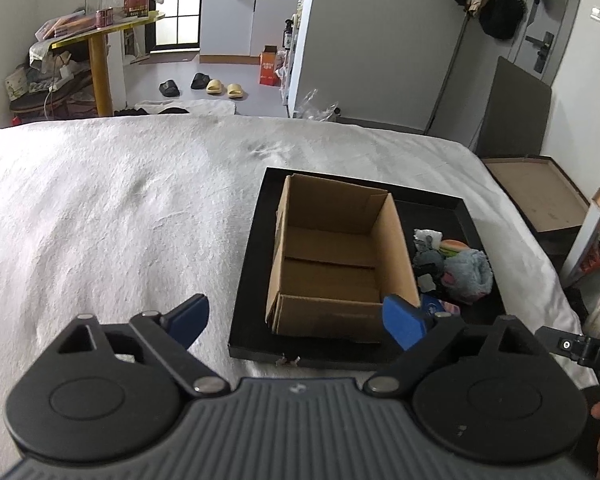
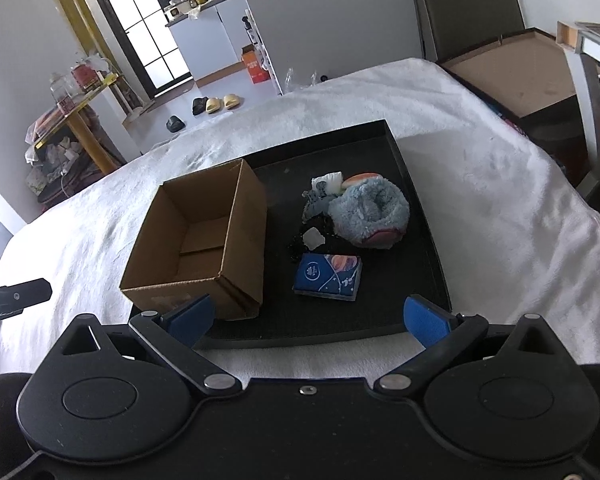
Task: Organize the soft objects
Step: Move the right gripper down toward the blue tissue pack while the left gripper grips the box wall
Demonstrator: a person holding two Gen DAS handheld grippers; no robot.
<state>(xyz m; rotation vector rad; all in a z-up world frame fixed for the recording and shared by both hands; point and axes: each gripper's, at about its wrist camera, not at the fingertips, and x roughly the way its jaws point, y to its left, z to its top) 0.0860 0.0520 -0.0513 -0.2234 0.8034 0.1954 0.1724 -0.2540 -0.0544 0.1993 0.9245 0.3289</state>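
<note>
nothing is packed yet: both the left hand-held gripper and right hand-held gripper hover wide and empty; next, likely pinch the tissue pack for the cardboard box.

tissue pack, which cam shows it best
Right wrist: the whole blue tissue pack lies unobstructed on the tray. In the left wrist view only a sliver peeks out behind the box and a fingertip.

Matt corrugated cardboard box, fluffy plush toy (fleecy white blanket).
</note>
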